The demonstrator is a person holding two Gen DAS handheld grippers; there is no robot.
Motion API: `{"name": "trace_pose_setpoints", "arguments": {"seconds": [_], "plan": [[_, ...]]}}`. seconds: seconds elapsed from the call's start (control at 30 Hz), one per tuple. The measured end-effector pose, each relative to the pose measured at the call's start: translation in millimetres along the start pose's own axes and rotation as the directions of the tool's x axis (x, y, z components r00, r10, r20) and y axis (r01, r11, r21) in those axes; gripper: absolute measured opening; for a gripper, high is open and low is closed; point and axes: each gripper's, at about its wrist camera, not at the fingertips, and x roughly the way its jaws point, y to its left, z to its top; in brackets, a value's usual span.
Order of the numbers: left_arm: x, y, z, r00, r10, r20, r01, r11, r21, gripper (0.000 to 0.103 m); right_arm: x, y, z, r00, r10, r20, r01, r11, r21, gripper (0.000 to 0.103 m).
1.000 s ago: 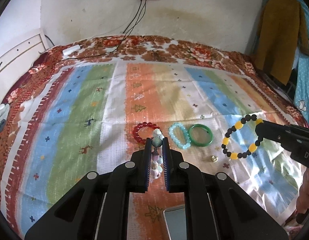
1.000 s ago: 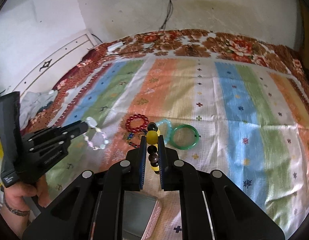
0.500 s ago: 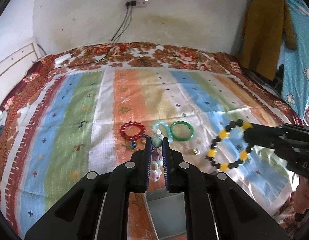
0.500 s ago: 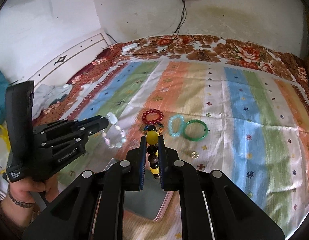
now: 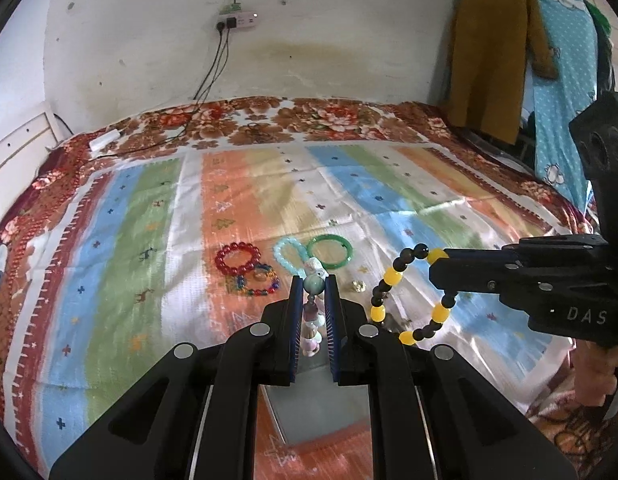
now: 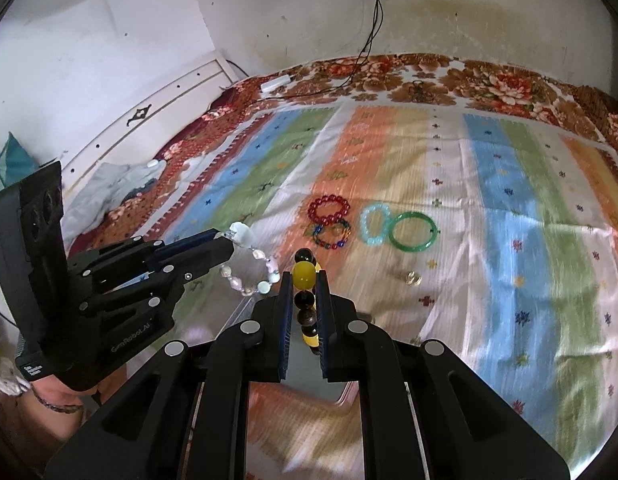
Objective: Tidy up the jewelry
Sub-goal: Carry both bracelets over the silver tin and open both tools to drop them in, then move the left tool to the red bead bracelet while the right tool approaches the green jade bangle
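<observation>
Lying ahead: red bracelet (image 5: 237,258) | green bangle (image 5: 330,251) | gold ring (image 5: 357,286)

Both bracelets are carried back from the row on the bed: the pale bead bracelet (image 5: 312,312) in the left gripper (image 5: 313,285) and the black-and-yellow bracelet (image 6: 306,300) in the right gripper (image 6: 305,280). A multicoloured bead bracelet (image 5: 256,280), hidden before, is uncovered below the red bracelet (image 5: 237,258). More of the grey case (image 6: 309,376) is seen beneath.

The right gripper (image 6: 305,280) pinches a yellow-and-black bead bracelet (image 6: 303,274) — the left gripper (image 6: 225,246) grips a pale bead bracelet (image 6: 253,276).
</observation>
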Motion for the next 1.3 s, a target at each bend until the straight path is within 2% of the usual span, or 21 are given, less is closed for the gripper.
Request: {"name": "trace_pose_setpoints", "arguments": {"seconds": [0.2,0.33,0.4,0.47,0.53,0.57,1.0,1.13,1.2,1.3], "plan": [[0.3,-3.5,-12.0,0.999,-0.023,-0.028,0.023,1.000,-0.005,0.011,3.4,1.0,-11.4,0.999,0.005,-0.036,-0.005,1.000,-0.002,0.012],[3.4,-0.4,-19.3,0.995,-0.070,-0.068,0.066,0.997,-0.050,0.012,6.2,-0.6,-14.2,0.999,0.001,-0.047,-0.001,1.000,0.004,0.012],[7.6,2.5,-22.2,0.995,-0.043,-0.085,0.038,0.998,-0.056,0.019,9.2,-1.7,-14.0,0.998,-0.026,-0.058,0.026,1.000,-0.002,0.012],[9.9,6.0,-23.0,0.995,-0.029,-0.091,0.023,0.998,-0.061,0.021,9.4,-4.0,-13.5,0.997,-0.046,-0.058,0.047,0.999,0.006,0.013],[10.6,10.4,-22.8,0.996,-0.021,-0.091,0.014,0.997,-0.076,0.028,8.3,-6.3,-13.3,0.997,-0.057,-0.054,0.058,0.998,0.010,0.023],[11.1,11.8,-22.7,0.996,-0.019,-0.091,0.011,0.997,-0.079,0.029,7.8,-7.0,-13.2,0.997,-0.066,-0.051,0.066,0.998,0.009,0.027],[23.4,25.9,-21.7,0.993,0.028,-0.114,-0.040,0.994,-0.103,0.041,16.6,-14.3,-12.8,0.985,-0.158,-0.069,0.158,0.987,-0.006,0.036],[27.3,27.8,-20.2,0.992,0.052,-0.116,-0.063,0.994,-0.094,0.049,18.4,-19.1,-12.0,0.983,-0.168,-0.074,0.169,0.986,0.002,0.038],[29.0,28.9,-18.4,0.992,0.062,-0.112,-0.072,0.993,-0.092,0.051,19.9,-21.5,-11.2,0.982,-0.173,-0.074,0.174,0.985,0.003,0.044],[33.0,30.8,-15.1,0.991,0.078,-0.111,-0.088,0.992,-0.088,0.054,27.2,-26.8,-9.3,0.981,-0.172,-0.092,0.174,0.985,0.010,0.047]]}}
